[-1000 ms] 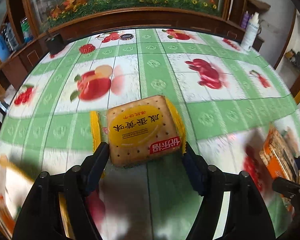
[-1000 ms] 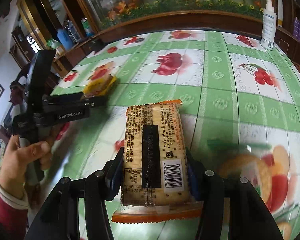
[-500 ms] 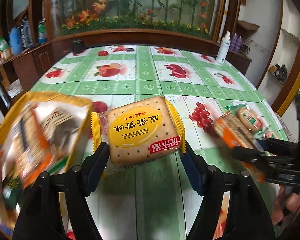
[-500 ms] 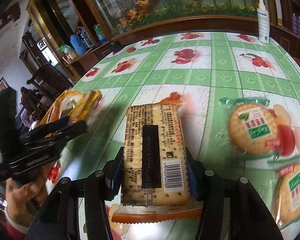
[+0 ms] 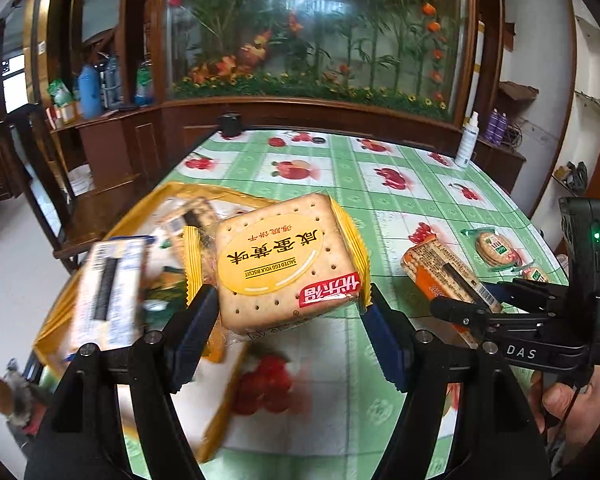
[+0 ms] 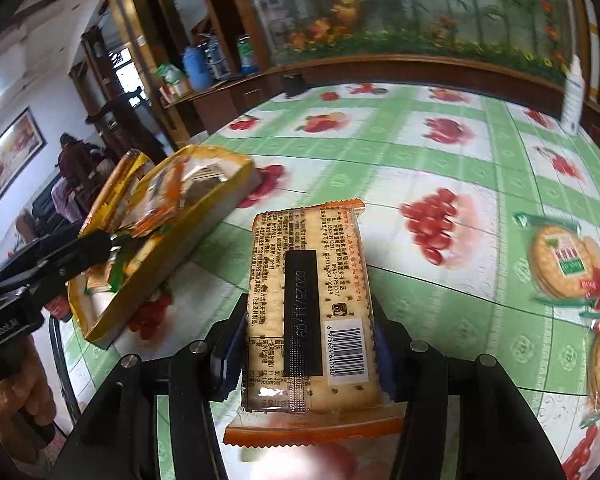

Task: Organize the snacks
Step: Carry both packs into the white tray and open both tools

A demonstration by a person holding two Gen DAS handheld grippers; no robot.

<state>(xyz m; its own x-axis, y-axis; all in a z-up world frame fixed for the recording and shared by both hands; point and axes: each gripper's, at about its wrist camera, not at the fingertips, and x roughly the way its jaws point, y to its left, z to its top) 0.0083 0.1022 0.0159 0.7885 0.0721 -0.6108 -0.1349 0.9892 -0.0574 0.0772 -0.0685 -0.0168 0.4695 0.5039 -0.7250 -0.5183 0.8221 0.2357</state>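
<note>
My left gripper [image 5: 288, 320] is shut on a square yellow salted egg yolk biscuit pack [image 5: 284, 260] and holds it above the table, just right of a yellow tray [image 5: 148, 208] with several snack packs. My right gripper [image 6: 308, 344] is shut on a long orange-edged cracker pack [image 6: 308, 300], barcode side up, above the table. The right gripper with its pack also shows in the left wrist view [image 5: 476, 300]. The left gripper shows at the left edge of the right wrist view [image 6: 56, 256], over the tray [image 6: 172, 248].
The table has a green and white fruit-print cloth [image 5: 380, 184]. Round cracker packs in green wrappers lie at the right [image 6: 560, 264] [image 5: 492, 244]. A white bottle [image 5: 468, 140] and a black box [image 5: 229, 124] stand at the far edge. A wooden chair [image 5: 100, 184] stands left.
Both grippers have pulled back and swung left with their packs. The yellow tray has come into view and now lies close under the left gripper.
</note>
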